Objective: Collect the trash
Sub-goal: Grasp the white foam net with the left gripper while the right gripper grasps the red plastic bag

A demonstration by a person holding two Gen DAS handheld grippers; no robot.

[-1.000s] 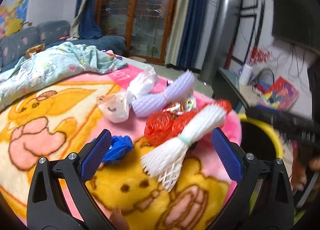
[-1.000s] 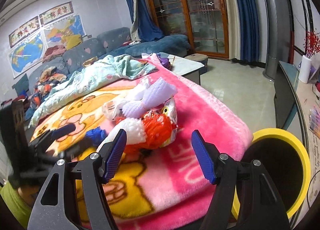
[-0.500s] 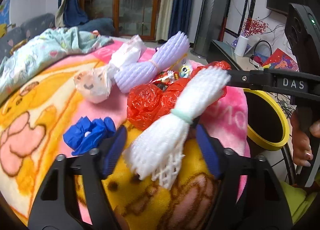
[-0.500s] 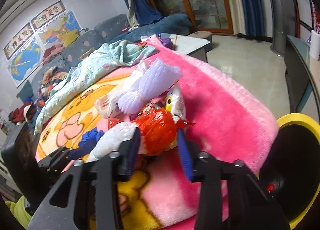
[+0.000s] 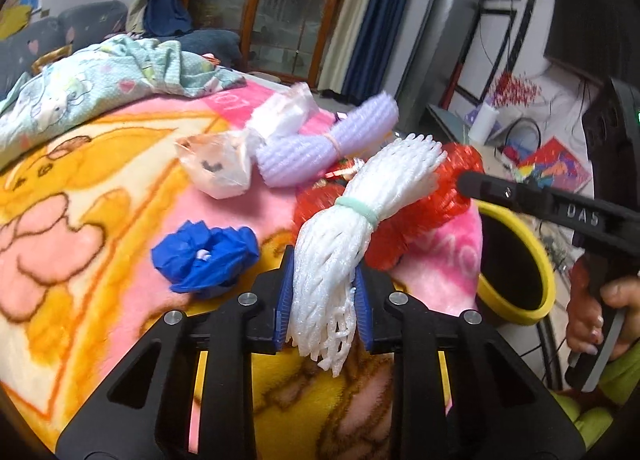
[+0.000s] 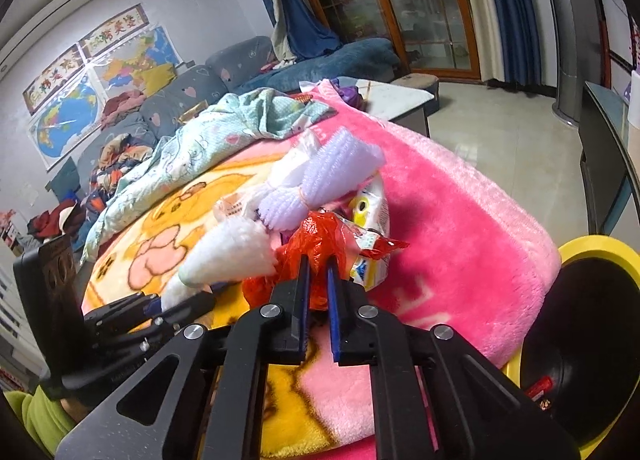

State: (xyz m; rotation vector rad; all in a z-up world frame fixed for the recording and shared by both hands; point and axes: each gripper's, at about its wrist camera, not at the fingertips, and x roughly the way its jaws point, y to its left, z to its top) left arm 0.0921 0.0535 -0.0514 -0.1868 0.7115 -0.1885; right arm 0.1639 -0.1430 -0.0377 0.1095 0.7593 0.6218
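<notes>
White foam netting (image 5: 352, 220), bound by a pale green band, is clenched at its frayed lower end in the left gripper (image 5: 322, 300), whose blue pads have just been closing onto it. In the left wrist view the bundle rises toward one o'clock across a red plastic bag (image 5: 416, 220). At ten o'clock of the gripper lies a crumpled blue wrapper (image 5: 204, 260), apart from the netting; farther off at twelve o'clock sit a lilac foam sleeve (image 5: 320, 148) and a clear plastic bag (image 5: 216, 164), touching each other. All rest on a pink and yellow cartoon blanket (image 5: 80, 220) spread over the worktop. Past the blanket's right edge, at three o'clock, stands a yellow-rimmed black bin (image 5: 536, 260), its mouth open. The right gripper (image 5: 472, 182) reaches in from the right, its tip at the red bag, held by a hand (image 5: 592, 320).

In the right wrist view the right gripper (image 6: 318, 292) has just been closing and now pinches the red plastic bag (image 6: 316, 244) between its pads. A snack packet (image 6: 372, 228) lies just beyond at one o'clock. The blanket (image 6: 460, 220) falls away at its right edge toward bare floor tiles (image 6: 500, 140), with the bin (image 6: 592, 248) at four o'clock.
</notes>
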